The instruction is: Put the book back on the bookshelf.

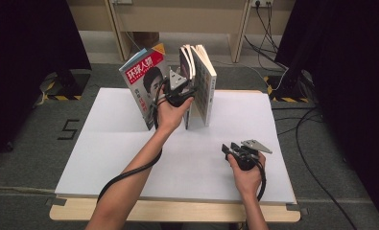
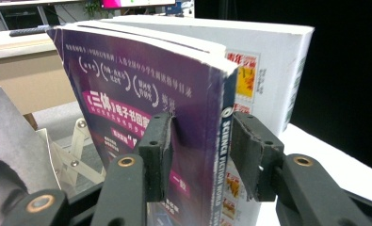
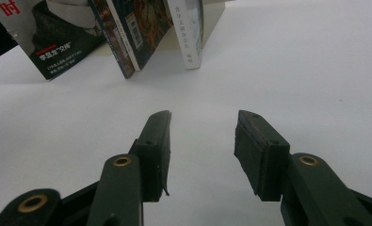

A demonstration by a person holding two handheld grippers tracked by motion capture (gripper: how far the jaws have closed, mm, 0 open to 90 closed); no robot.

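We find the left gripper [image 2: 200, 155] with its jaws set astride the spine edge of the purple book [image 2: 174, 108]; the left pad lies on or very near the cover, while a gap shows between the right pad and the spine, so nothing is clamped. No earlier view bears on this. The book stands upright directly ahead of the jaws, its spine reading "SCIENCE FICTION WORLD" and its cover carrying Chinese print we cannot read fully. Just beyond its right side stands the white book [image 2: 268, 66], close against it; to the left, apart from it, leans the magazine [image 1: 144, 86], with red-banner Chinese lettering and a portrait, and a pale folding stand [image 2: 75, 150] shows in the gap between them. The right gripper [image 3: 202, 150] rests low over the white tabletop [image 1: 129, 158], jaws apart and holding nothing, with open bare surface ahead of it up to the row of books. The table's right edge lies near this gripper.
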